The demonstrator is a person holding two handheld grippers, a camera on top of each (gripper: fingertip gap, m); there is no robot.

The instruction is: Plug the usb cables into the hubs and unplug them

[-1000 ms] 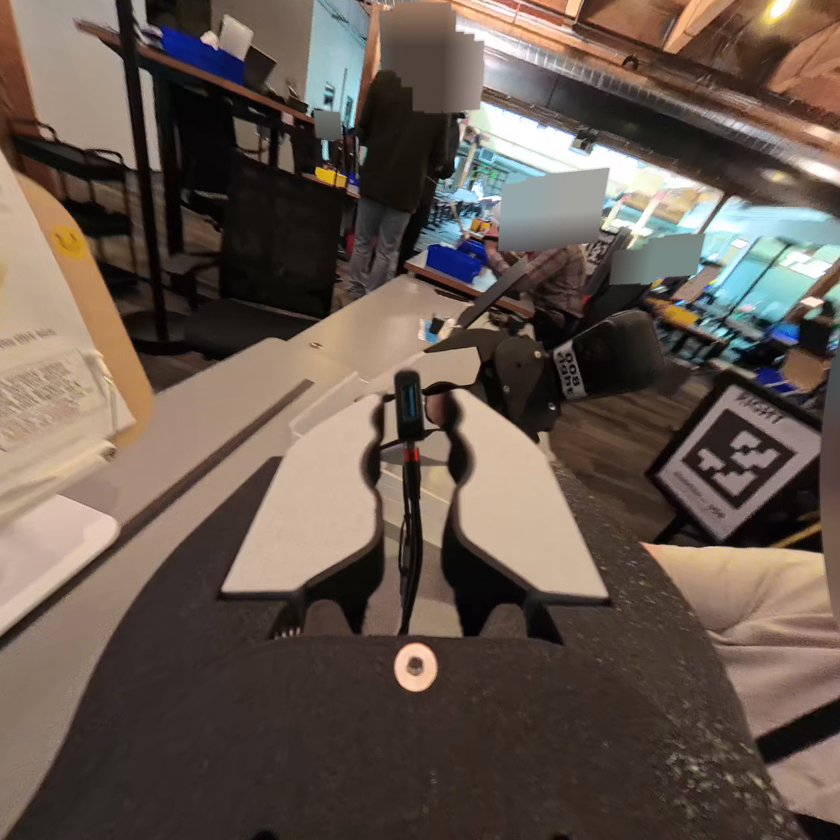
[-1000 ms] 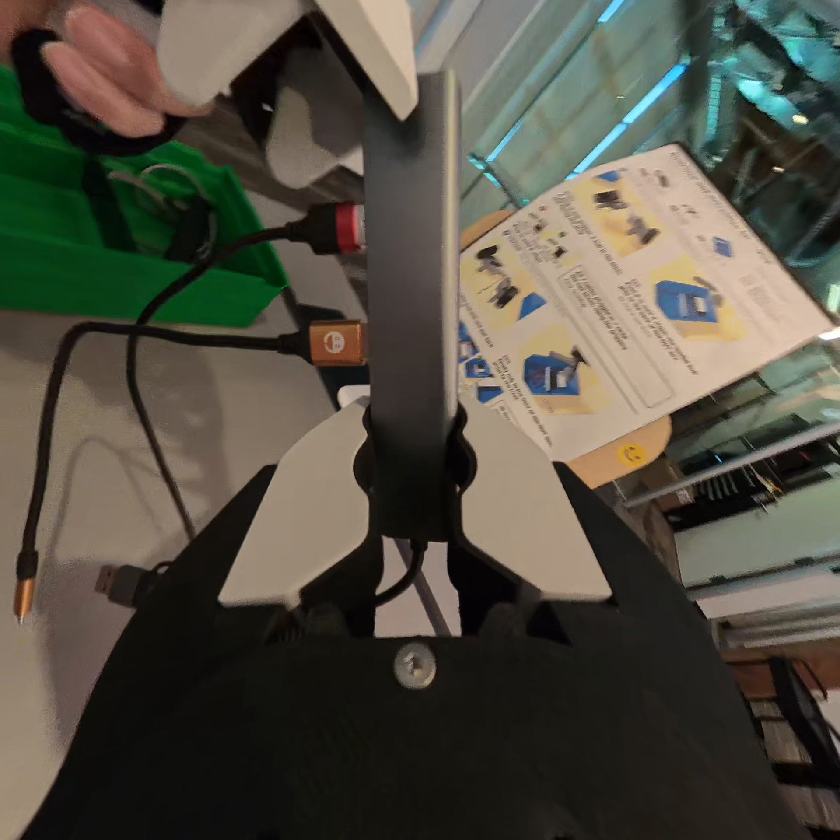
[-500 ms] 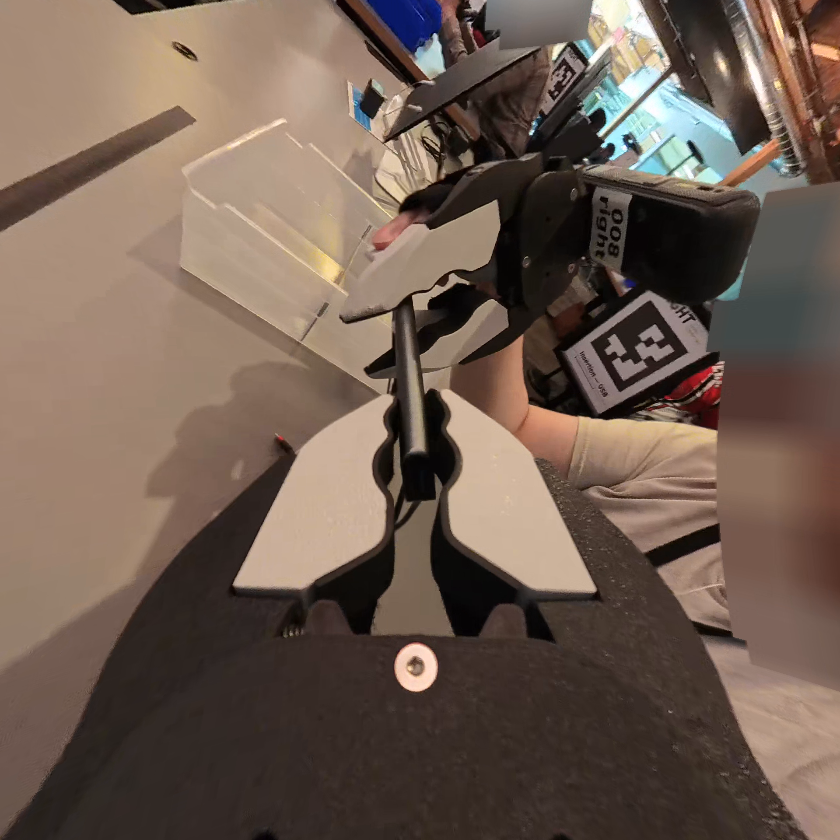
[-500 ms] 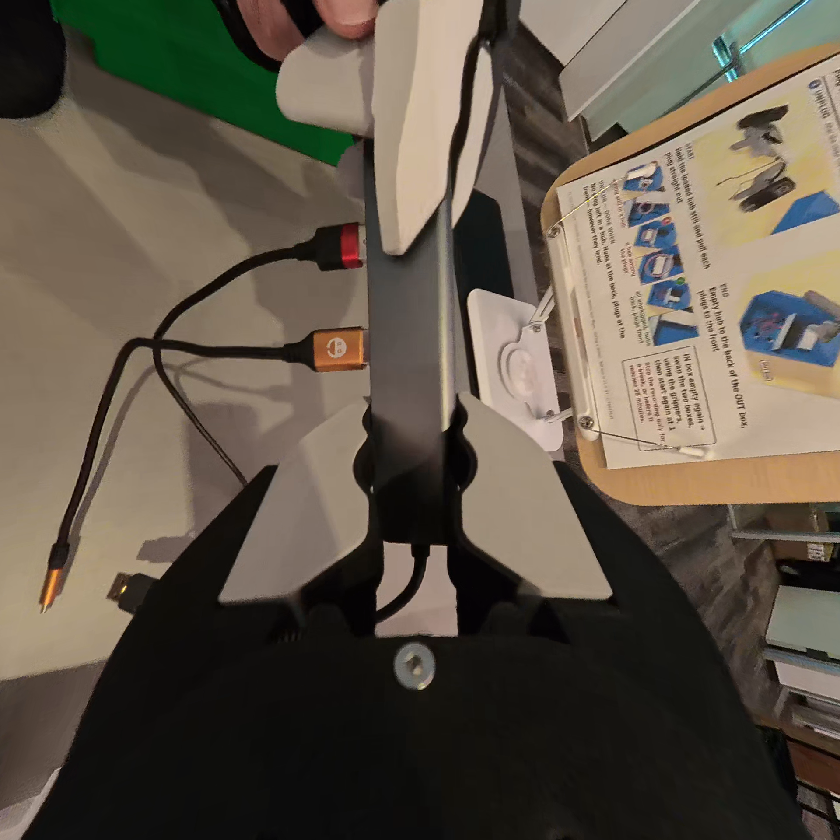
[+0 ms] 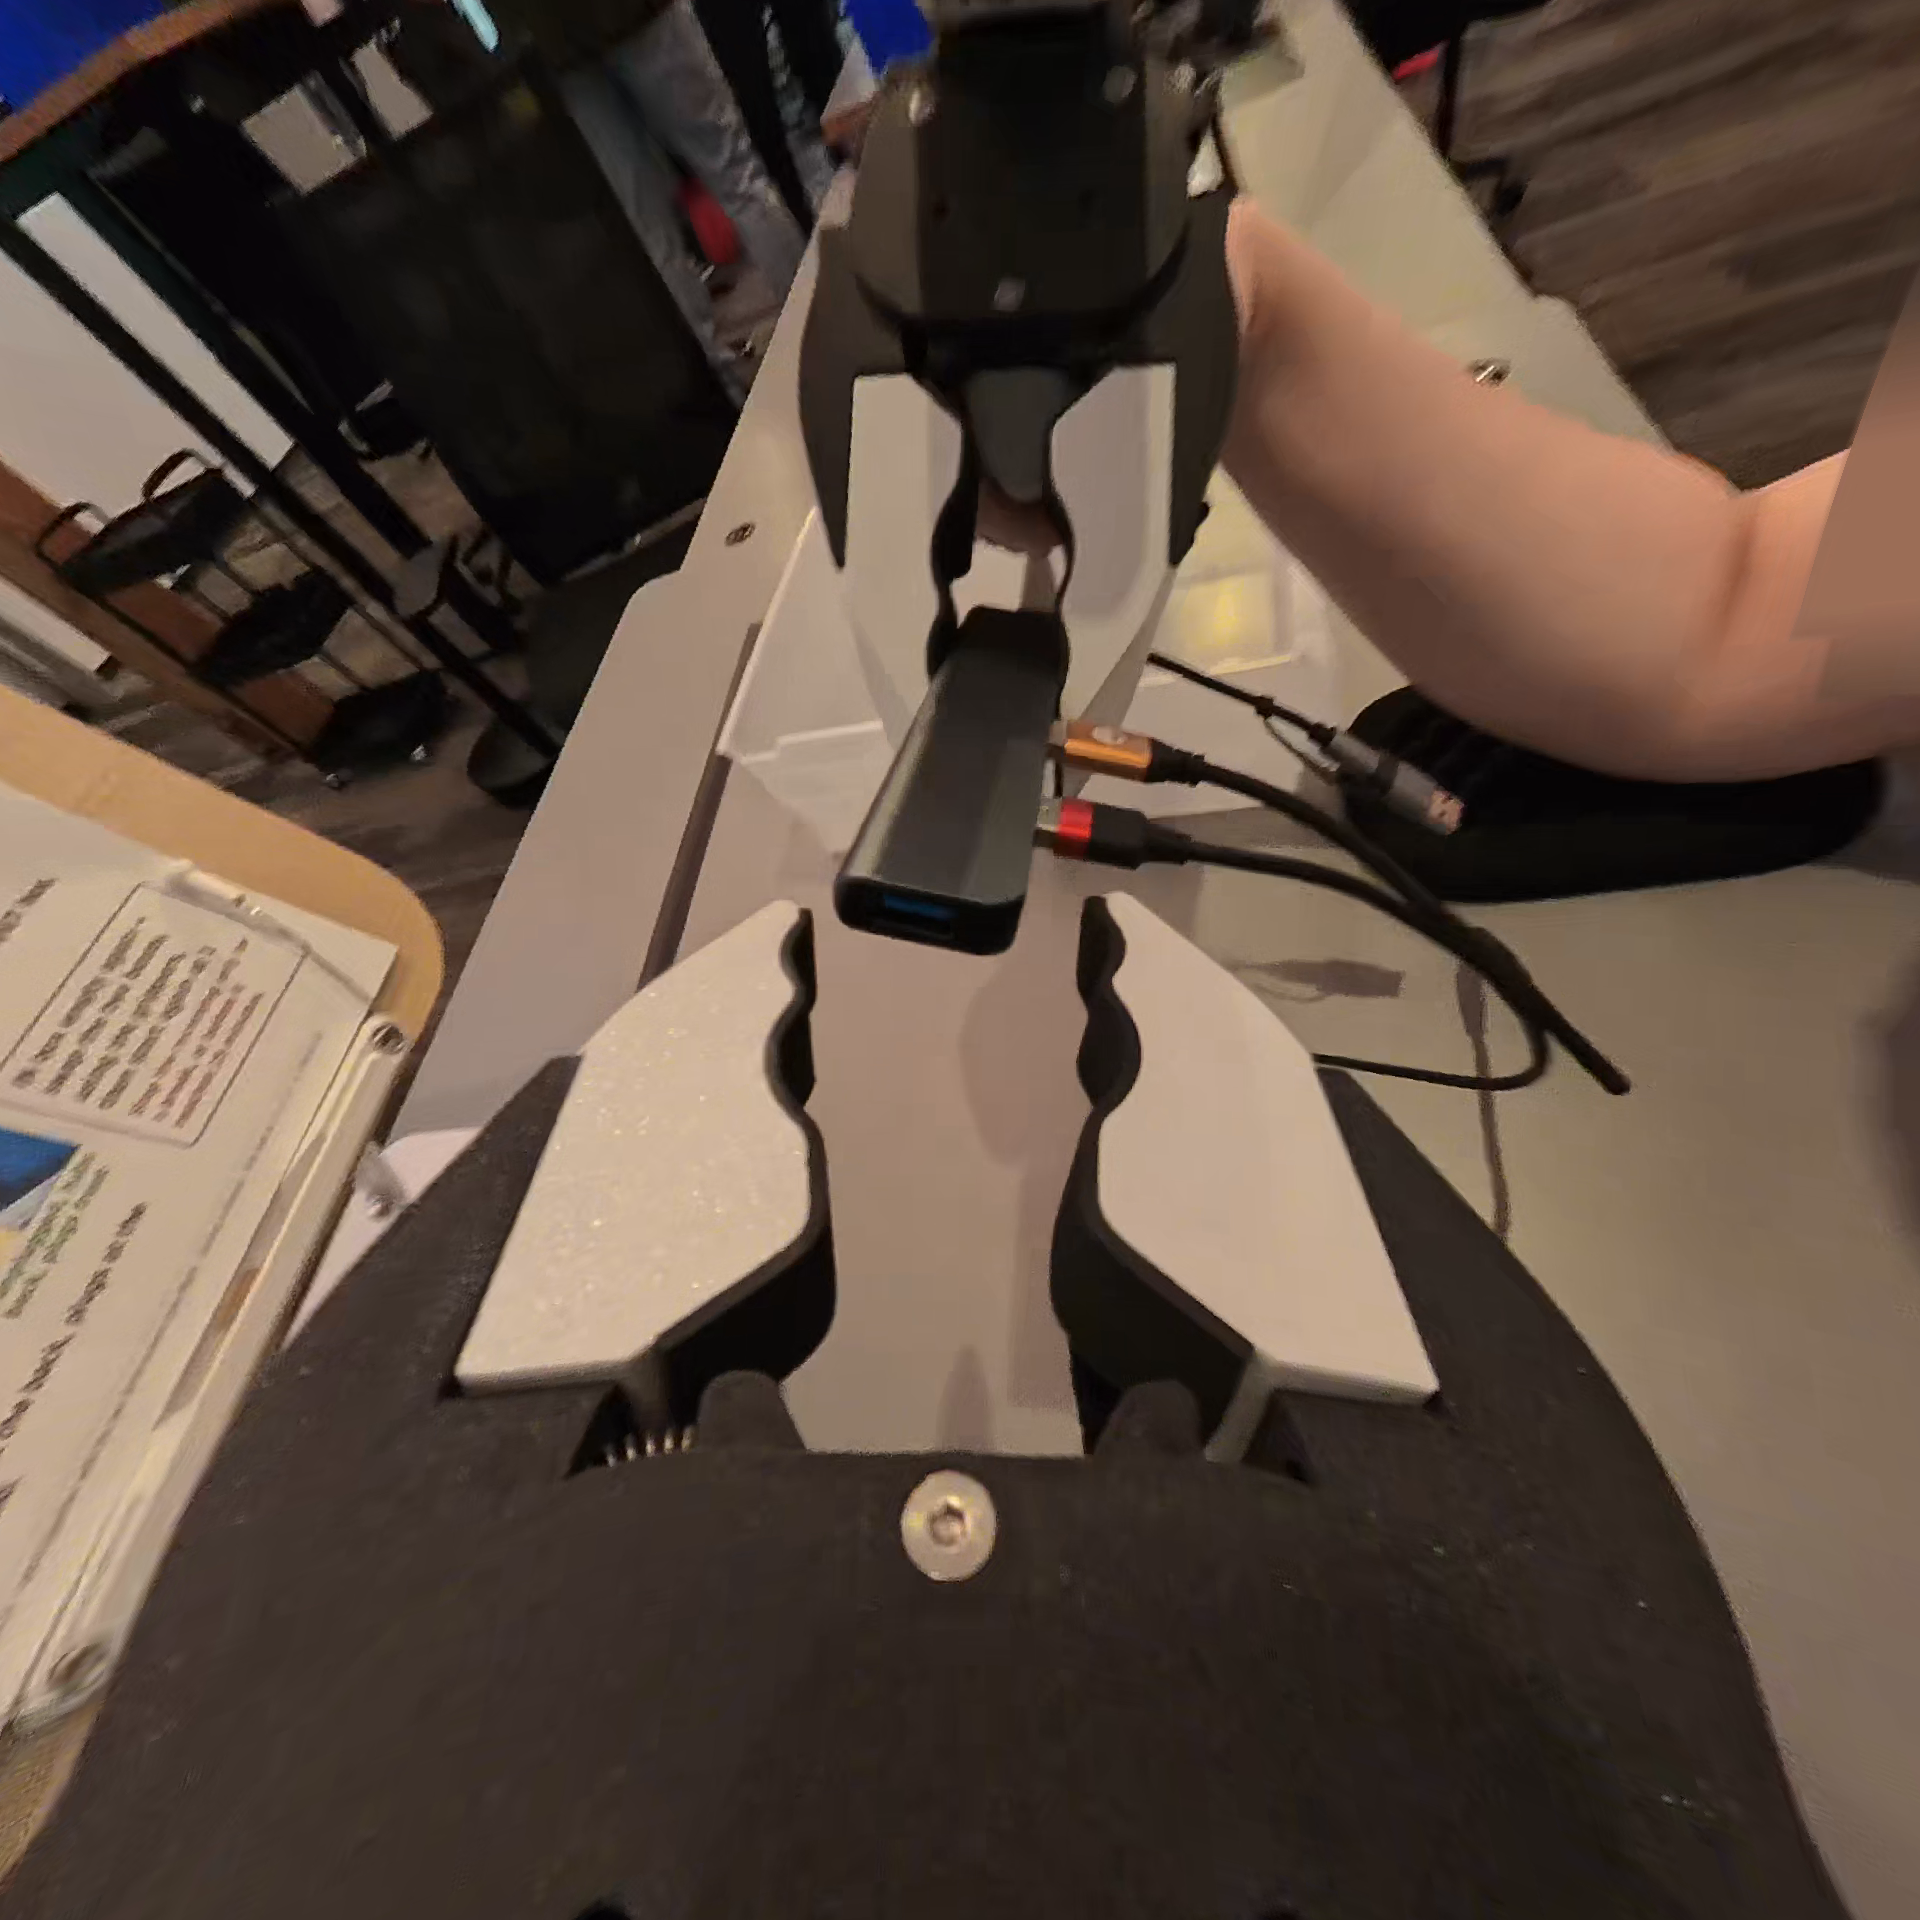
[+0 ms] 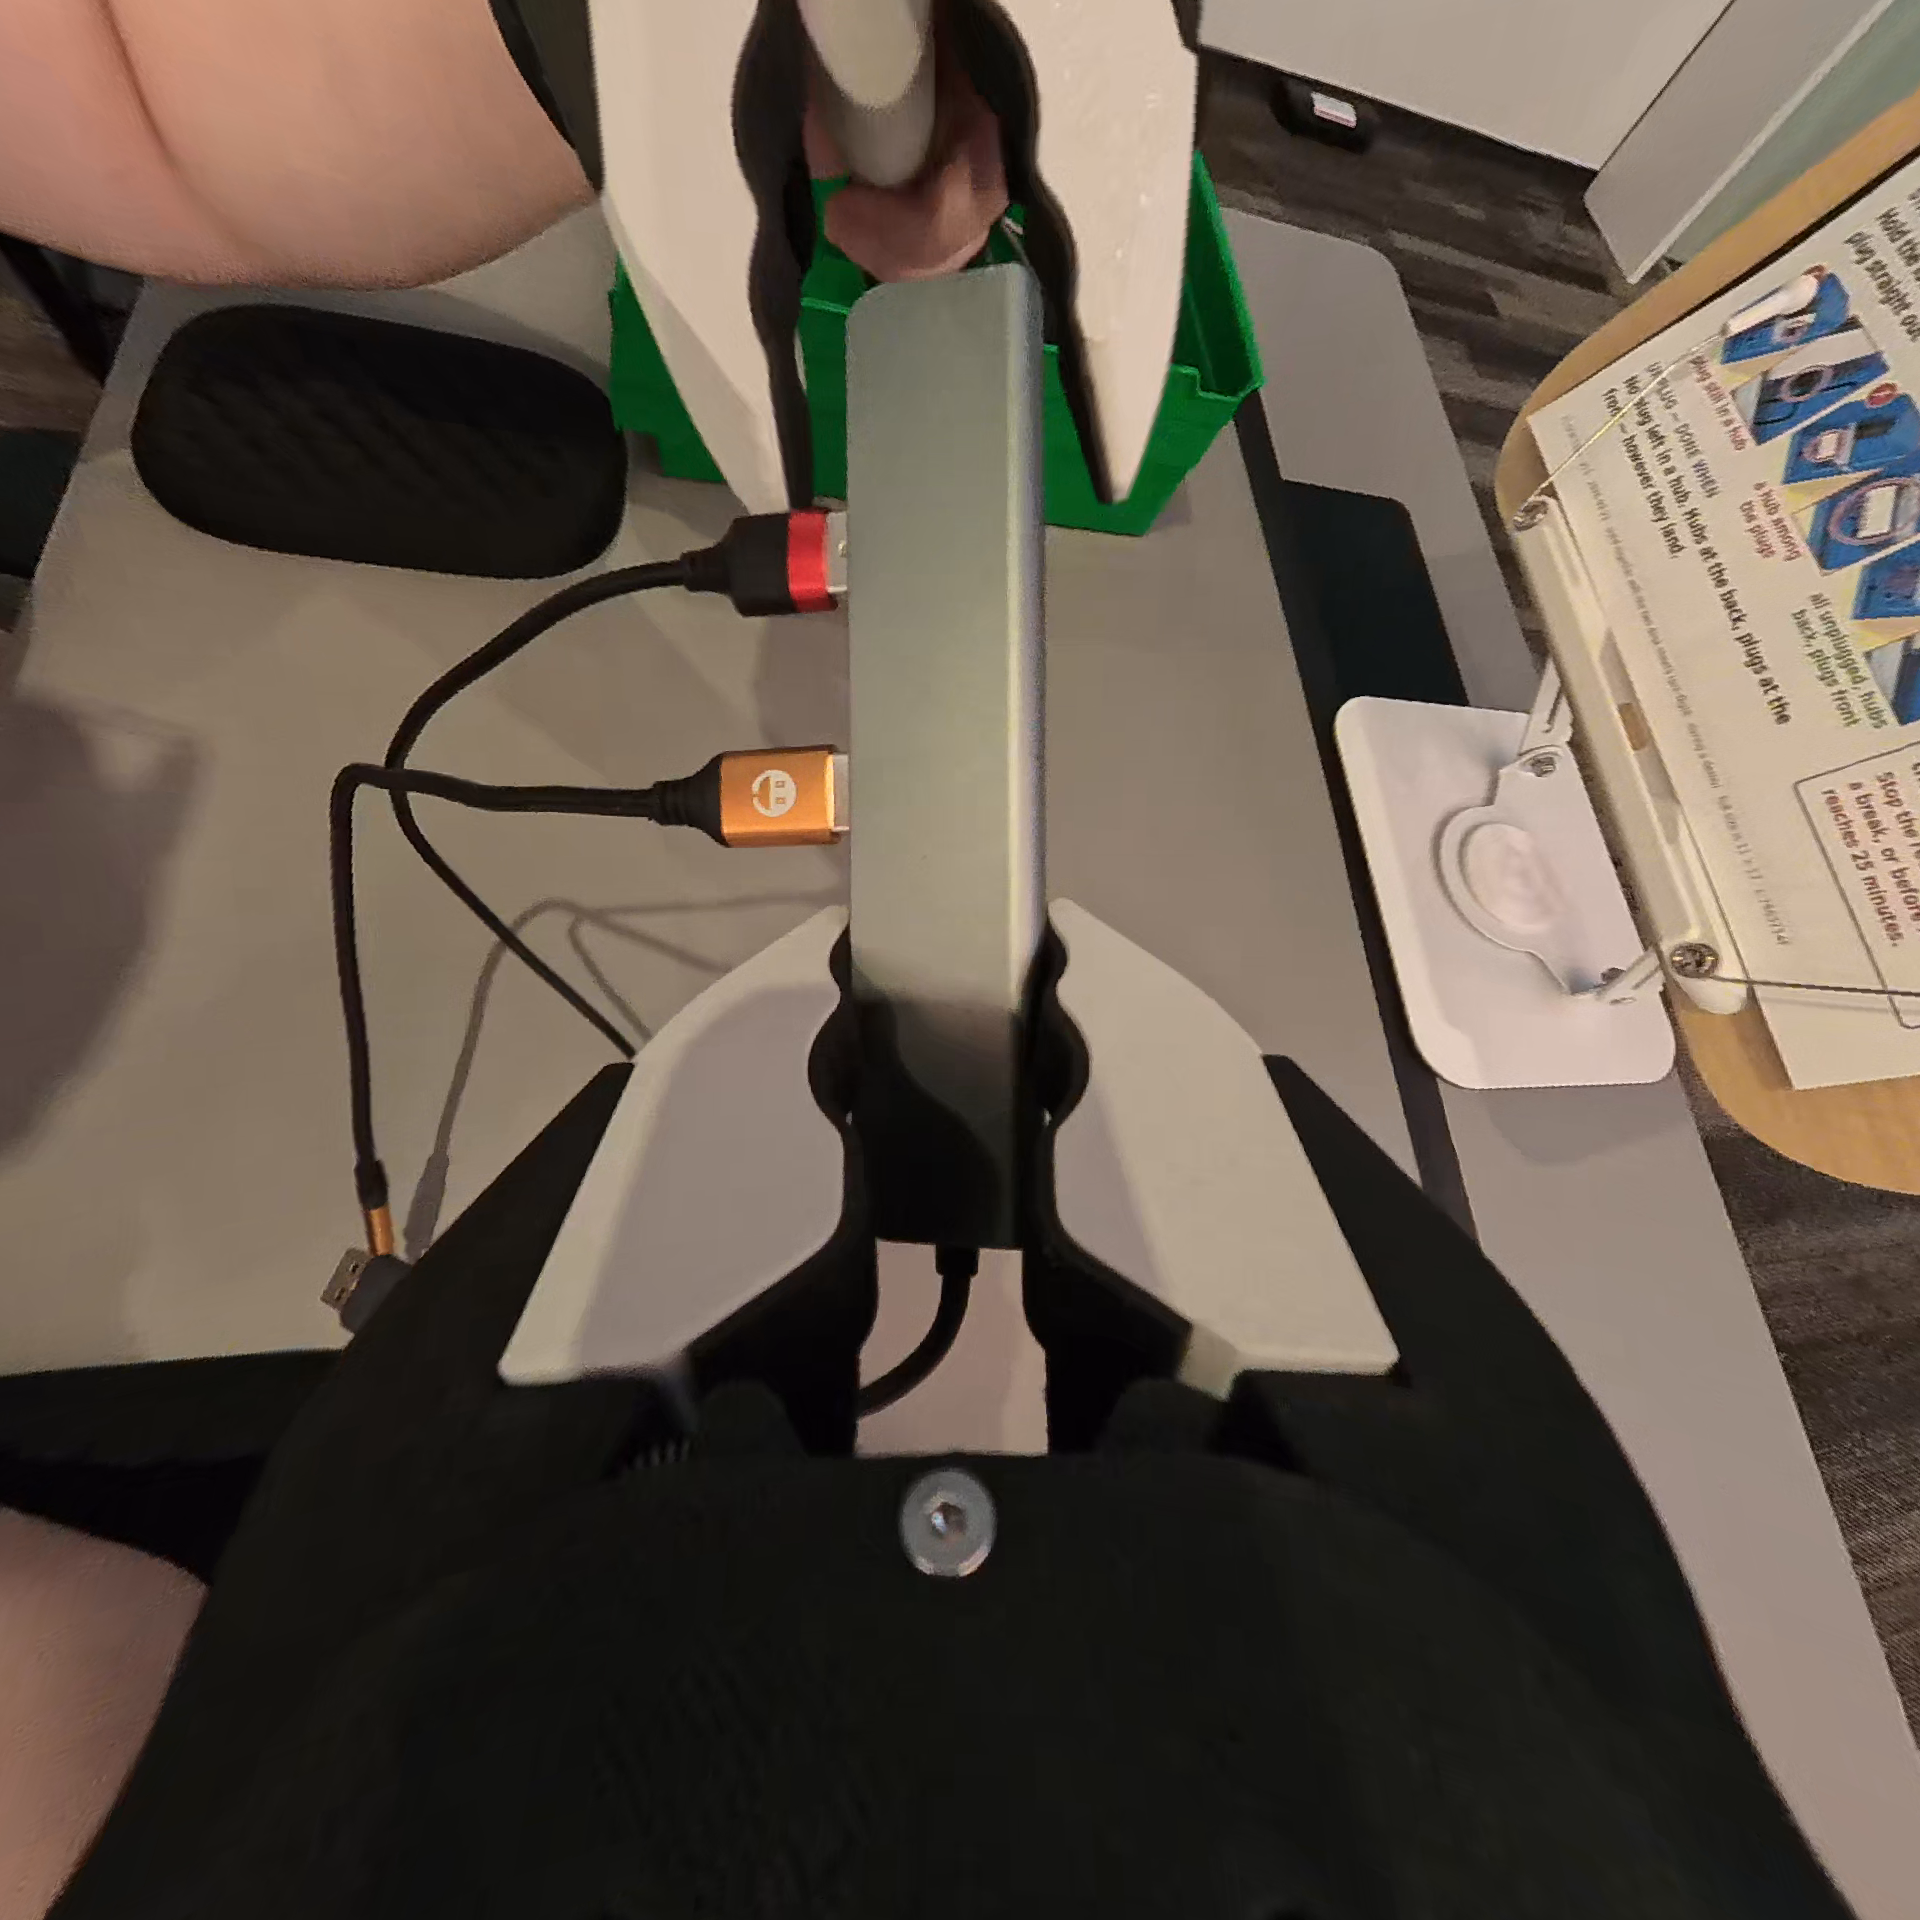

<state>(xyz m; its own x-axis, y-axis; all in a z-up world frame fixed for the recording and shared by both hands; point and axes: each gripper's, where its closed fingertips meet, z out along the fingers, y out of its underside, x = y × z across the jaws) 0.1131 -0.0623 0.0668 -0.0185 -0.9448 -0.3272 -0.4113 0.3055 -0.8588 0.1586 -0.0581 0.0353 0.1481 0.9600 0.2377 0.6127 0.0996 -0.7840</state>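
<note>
My right gripper (image 6: pixel 945 966) is shut on the near end of a dark grey USB hub (image 6: pixel 945 727), held above the grey table. A red-collared plug (image 6: pixel 800 561) and an orange plug (image 6: pixel 779 795) sit in its left side ports. My left gripper (image 5: pixel 945 930) is open and empty, just short of the hub's (image 5: pixel 956 790) free end, whose blue end port is empty. It faces the right gripper (image 5: pixel 1003 613). The left gripper also shows at the top of the right wrist view (image 6: pixel 945 473), with its jaws on either side of the hub's tip.
A green bin (image 6: pixel 1164 416) stands behind the hub, and a black wrist rest (image 6: pixel 374 436) lies to the left. Loose cable ends (image 6: pixel 364 1247) lie on the table. A white stand base (image 6: pixel 1496 883) and an instruction sheet (image 6: pixel 1766 623) are at the right. A clear box (image 5: pixel 790 727) shows beyond. The left gripper's tips are roughly 7 centimetres from the right gripper's.
My left gripper was shut around the hub's far end; it has opened and drawn back a little. Both views have swung round. The right gripper still holds the hub.
</note>
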